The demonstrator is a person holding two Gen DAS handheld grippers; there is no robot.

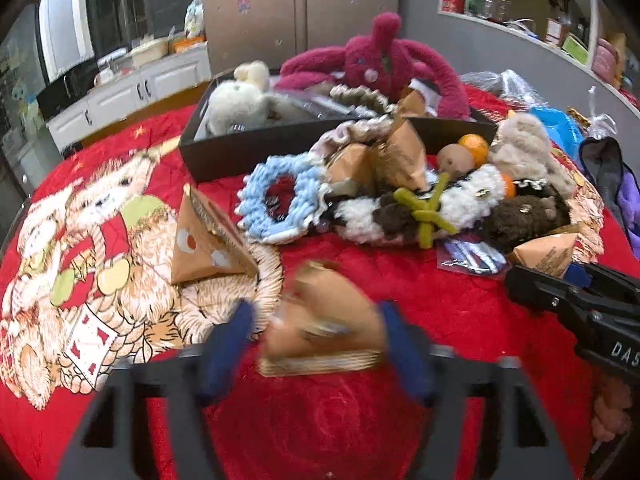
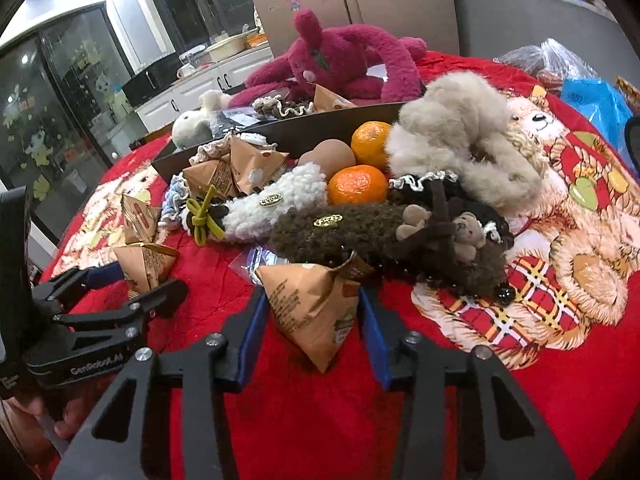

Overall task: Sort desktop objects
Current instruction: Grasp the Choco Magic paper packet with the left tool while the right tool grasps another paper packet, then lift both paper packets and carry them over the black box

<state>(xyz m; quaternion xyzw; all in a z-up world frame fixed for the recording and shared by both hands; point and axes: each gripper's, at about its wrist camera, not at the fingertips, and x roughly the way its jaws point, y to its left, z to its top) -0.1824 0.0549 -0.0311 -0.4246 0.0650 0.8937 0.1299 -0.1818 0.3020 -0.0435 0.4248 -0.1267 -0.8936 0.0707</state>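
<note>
My left gripper [image 1: 316,330] stands open around a brown pyramid-shaped paper packet [image 1: 328,320], blurred, lying on the red cloth; a gap shows at the left pad. My right gripper [image 2: 314,314] stands around another brown packet [image 2: 312,308], its blue pads [image 2: 254,324] beside the packet with small gaps. The right gripper also shows in the left wrist view [image 1: 560,284], the left gripper in the right wrist view [image 2: 132,284]. A third packet [image 1: 208,240] lies to the left. More packets [image 2: 240,168] sit in the pile.
A black tray [image 1: 248,152] at the back holds a magenta plush [image 1: 376,64] and a white plush [image 1: 236,108]. The pile holds scrunchies [image 1: 276,204], two oranges [image 2: 356,184], an egg [image 2: 328,156] and a beige furry piece [image 2: 460,136]. A blue bag [image 2: 596,104] lies right.
</note>
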